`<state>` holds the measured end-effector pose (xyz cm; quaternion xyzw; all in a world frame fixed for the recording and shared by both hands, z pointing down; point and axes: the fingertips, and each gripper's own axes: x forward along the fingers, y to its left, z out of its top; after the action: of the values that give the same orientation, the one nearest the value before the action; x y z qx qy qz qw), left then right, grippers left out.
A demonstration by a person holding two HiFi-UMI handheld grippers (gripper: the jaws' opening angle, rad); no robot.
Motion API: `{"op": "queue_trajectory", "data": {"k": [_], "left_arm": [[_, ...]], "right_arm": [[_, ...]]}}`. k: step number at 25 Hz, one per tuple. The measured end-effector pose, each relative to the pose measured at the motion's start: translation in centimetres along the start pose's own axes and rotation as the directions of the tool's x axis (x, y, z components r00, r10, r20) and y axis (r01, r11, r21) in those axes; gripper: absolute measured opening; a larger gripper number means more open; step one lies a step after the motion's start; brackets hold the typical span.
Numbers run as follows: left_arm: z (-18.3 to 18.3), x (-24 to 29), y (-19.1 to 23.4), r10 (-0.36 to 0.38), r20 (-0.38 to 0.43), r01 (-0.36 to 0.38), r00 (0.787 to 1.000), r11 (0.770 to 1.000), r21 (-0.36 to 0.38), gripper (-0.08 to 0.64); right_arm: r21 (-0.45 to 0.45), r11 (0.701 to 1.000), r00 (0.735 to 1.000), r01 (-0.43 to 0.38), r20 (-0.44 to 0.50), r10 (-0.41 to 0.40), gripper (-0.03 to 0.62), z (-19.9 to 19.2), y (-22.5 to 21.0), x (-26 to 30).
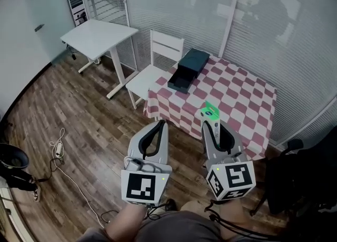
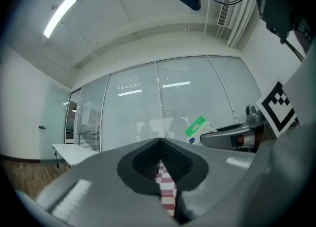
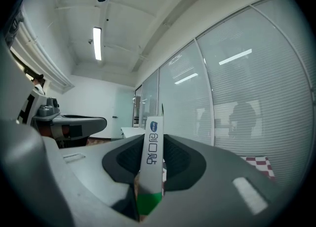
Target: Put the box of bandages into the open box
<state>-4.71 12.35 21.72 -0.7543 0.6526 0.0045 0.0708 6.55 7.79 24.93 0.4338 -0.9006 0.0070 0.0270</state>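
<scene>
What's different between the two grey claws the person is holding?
The right gripper grips a green-and-white box of bandages; the left gripper holds nothing. The left fingers meet at their tips; the right fingers stand apart around the box. Both are grey, carry a marker cube and point toward the checked table.

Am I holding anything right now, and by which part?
The right gripper is clamped on the box of bandages, with its pads on the two broad faces and the narrow edge toward its camera. The left gripper is shut and empty.
</scene>
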Motion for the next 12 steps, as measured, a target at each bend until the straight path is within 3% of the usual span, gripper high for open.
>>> {"op": "queue_trajectory", "data": {"k": [12], "left_arm": [[-4.2,7.8,2.9,-0.045,-0.047,0.045,0.998,0.999,-0.002,0.0]], "right_arm": [[0.049,0.998,0.998,0.032,-0.059,-0.029,0.117,-3.4,-3.2,8.0]]}}
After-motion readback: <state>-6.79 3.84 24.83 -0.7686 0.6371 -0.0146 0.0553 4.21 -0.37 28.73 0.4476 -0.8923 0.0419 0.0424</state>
